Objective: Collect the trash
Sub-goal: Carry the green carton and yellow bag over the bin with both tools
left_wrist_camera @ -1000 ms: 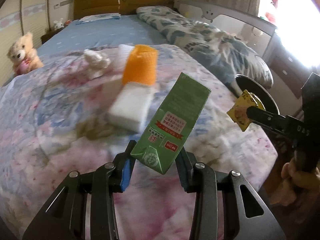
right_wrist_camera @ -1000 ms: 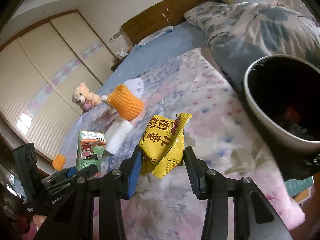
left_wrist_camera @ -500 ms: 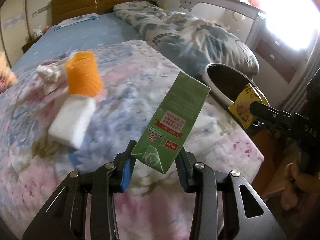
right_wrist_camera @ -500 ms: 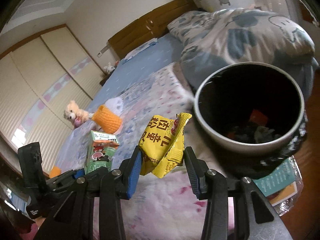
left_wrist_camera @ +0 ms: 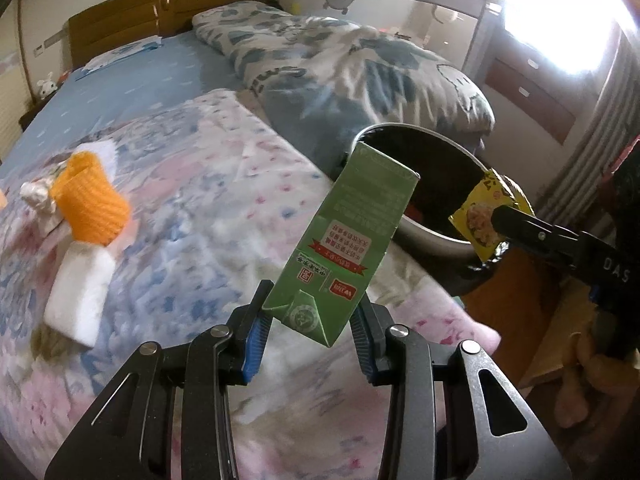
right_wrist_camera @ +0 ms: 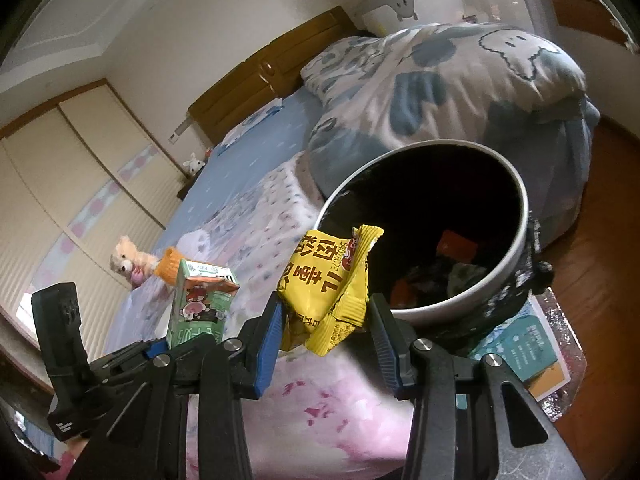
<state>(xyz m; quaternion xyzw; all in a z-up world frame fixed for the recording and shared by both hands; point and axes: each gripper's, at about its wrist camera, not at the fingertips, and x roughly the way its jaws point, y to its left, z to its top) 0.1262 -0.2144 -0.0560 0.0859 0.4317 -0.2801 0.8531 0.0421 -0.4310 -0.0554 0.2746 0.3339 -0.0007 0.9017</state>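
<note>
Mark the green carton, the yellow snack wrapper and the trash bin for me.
green carton (left_wrist_camera: pixel 352 240), left wrist view, middle of its printed side.
yellow snack wrapper (right_wrist_camera: pixel 320 280), right wrist view, its printed front.
trash bin (right_wrist_camera: pixel 508 260), right wrist view, right part of its pale rim.

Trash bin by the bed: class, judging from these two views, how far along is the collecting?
Done: the trash bin already holds scraps. In hand: green carton in the left gripper, yellow wrapper in the right gripper. Left: orange mesh sleeve and white block on the bed.
</note>
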